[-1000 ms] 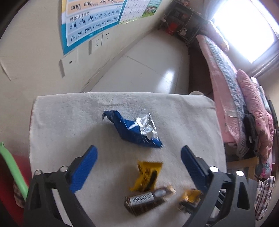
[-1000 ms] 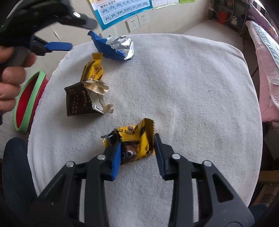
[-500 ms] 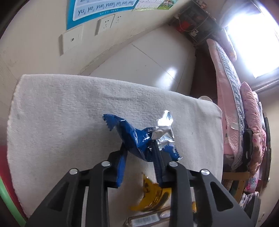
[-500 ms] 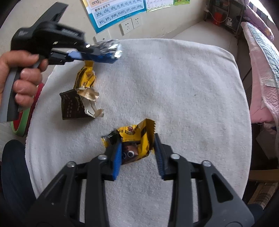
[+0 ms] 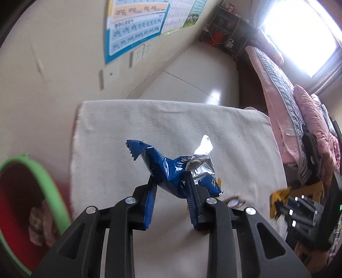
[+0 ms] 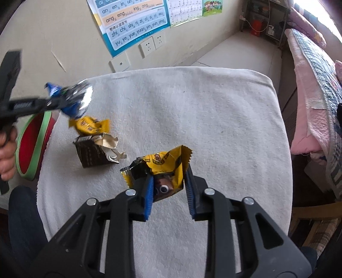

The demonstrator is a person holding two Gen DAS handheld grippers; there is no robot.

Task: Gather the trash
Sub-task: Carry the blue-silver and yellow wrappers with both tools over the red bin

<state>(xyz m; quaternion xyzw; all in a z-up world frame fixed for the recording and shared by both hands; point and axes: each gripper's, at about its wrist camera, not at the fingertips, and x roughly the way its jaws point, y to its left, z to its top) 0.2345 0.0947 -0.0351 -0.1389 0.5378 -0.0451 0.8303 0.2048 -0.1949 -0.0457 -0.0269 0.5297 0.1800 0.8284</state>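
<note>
My left gripper (image 5: 171, 184) is shut on a blue and silver wrapper (image 5: 168, 169) and holds it above the white-towelled table (image 5: 213, 128); it shows blurred in the right wrist view (image 6: 72, 100). My right gripper (image 6: 168, 181) is shut on a yellow snack wrapper (image 6: 164, 164), lifted off the towel (image 6: 203, 111). A second yellow wrapper (image 6: 90, 126) and a torn brown packet (image 6: 94, 153) lie on the towel at the left.
A red bin with a green rim (image 5: 25, 203) stands left of the table, also in the right wrist view (image 6: 32, 145). A wall with a poster (image 6: 132, 19) is behind. A pink bed (image 6: 316, 89) lies to the right.
My left gripper closed on the blue wrapper, lifted it and moved left toward the bin. My right gripper lifted the yellow wrapper off the towel.
</note>
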